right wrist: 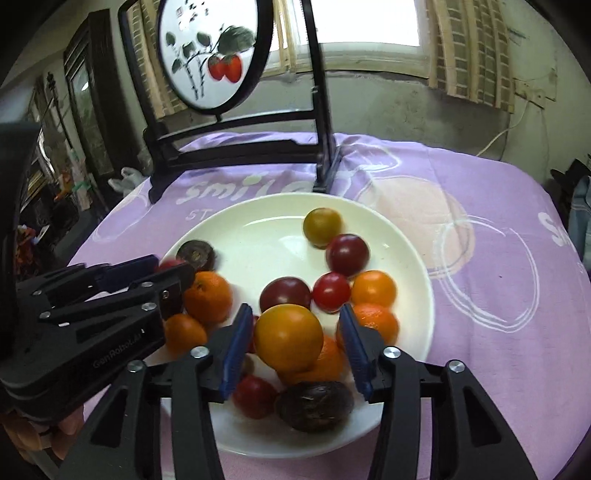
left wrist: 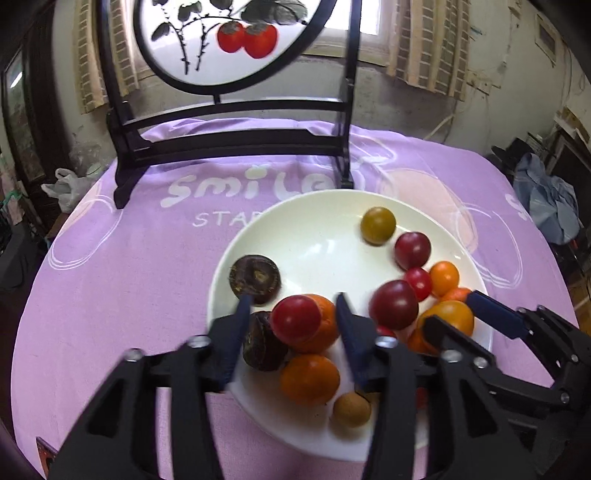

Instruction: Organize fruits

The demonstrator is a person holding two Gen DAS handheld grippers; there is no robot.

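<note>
- Purple cloth point(left wrist: 129, 280) with white lettering covers the table, and behind it stand a dark frame with a round painted screen point(left wrist: 229, 33) and a curtained window.
- Left wrist view: the white plate point(left wrist: 314, 236) lies in the middle of the frame with all the fruits on it, none on the cloth.
- At lower centre the left gripper point(left wrist: 293, 334) stands spread, with a red tomato point(left wrist: 295, 319) and an orange point(left wrist: 321, 328) between its blue pads; the pads do not seem to press on them. Probably it hovers here to choose one fruit.
- A dark round fruit point(left wrist: 255, 278) sits at the left rim of the plate, and a yellow-green tomato point(left wrist: 378, 225) at upper right.
- Right wrist view: the right gripper point(right wrist: 295, 343) at lower centre is also spread, around a big yellow tomato point(right wrist: 289, 336) but with a gap on each side, so nothing is pinched.
- A dark wrinkled fruit point(right wrist: 314, 406) lies under it near the front rim of the plate.
- At the left edge the other gripper comes over the oranges.
</note>
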